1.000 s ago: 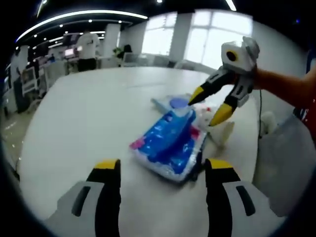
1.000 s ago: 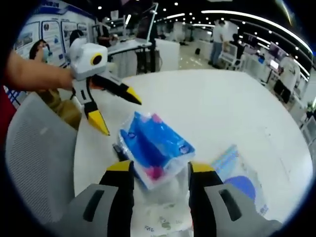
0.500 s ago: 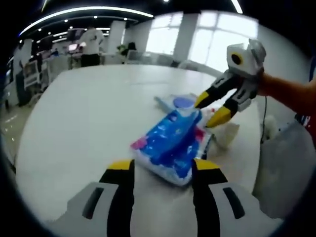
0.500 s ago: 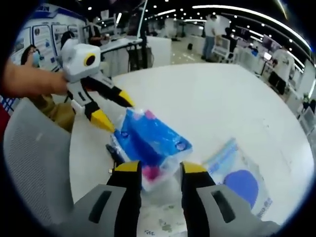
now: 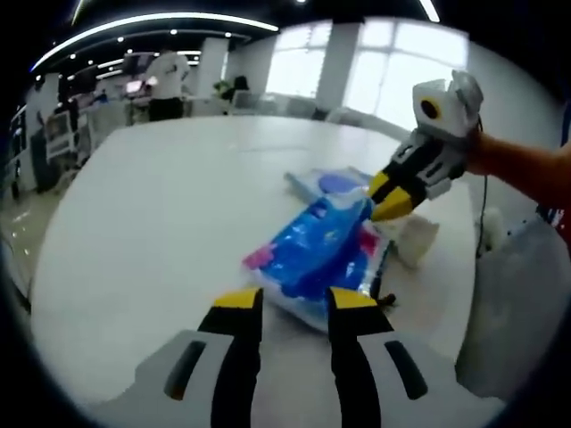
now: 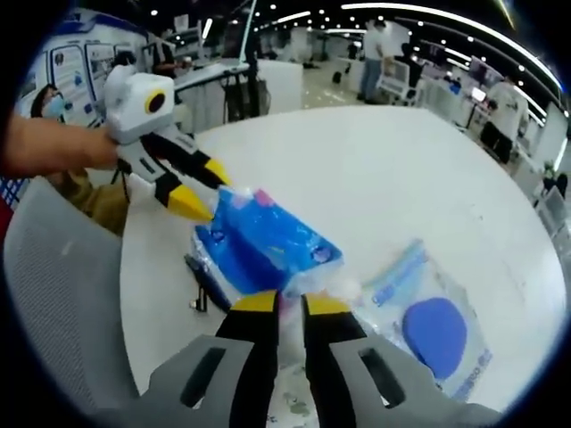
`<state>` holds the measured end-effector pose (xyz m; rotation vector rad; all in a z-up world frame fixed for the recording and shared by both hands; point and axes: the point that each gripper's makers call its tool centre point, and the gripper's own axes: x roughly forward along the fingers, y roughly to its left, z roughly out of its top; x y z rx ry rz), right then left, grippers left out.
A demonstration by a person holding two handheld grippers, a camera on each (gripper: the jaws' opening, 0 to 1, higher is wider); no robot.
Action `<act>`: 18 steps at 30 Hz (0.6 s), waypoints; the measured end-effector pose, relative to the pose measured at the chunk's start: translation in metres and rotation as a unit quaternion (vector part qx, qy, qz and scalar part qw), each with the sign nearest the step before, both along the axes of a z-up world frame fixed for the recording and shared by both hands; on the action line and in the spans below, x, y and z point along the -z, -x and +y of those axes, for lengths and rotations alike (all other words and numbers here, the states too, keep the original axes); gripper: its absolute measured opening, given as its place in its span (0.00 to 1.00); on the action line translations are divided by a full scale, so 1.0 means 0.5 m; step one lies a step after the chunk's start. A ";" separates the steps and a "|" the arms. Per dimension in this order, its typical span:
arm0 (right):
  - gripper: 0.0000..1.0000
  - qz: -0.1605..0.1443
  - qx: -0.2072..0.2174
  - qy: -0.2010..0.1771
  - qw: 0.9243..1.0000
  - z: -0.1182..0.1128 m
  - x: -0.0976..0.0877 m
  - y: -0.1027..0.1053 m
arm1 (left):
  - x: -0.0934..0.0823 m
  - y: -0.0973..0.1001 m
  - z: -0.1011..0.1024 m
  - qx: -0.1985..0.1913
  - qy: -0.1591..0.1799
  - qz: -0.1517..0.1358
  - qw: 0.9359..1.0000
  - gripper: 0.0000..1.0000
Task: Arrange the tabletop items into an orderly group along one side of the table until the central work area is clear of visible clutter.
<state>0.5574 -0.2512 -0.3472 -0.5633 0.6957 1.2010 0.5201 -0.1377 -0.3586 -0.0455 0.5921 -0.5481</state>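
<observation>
White and round, the table (image 5: 152,205) sits in a bright open office. On it lies the blue tissue pack (image 5: 317,254), its long axis running between the two grippers. The right gripper (image 6: 281,303) has its jaws pinched on one end of the pack. The left gripper (image 5: 290,299) has its jaws narrowly apart at the opposite end (whether they grip, I cannot tell). A clear bag with a blue disc (image 6: 433,330) lies just beside the pack.
</observation>
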 end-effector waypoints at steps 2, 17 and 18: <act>0.08 -0.002 0.001 0.001 1.000 -0.001 0.000 -0.001 | 0.001 0.000 0.002 -0.002 -0.002 0.000 1.000 0.19; 0.03 0.001 0.003 0.001 1.000 0.001 0.002 0.000 | -0.004 -0.006 0.010 -0.015 0.003 -0.004 1.000 0.02; 0.03 0.001 0.004 0.001 1.000 0.001 0.002 0.000 | -0.006 -0.006 0.011 -0.016 0.005 -0.004 1.000 0.01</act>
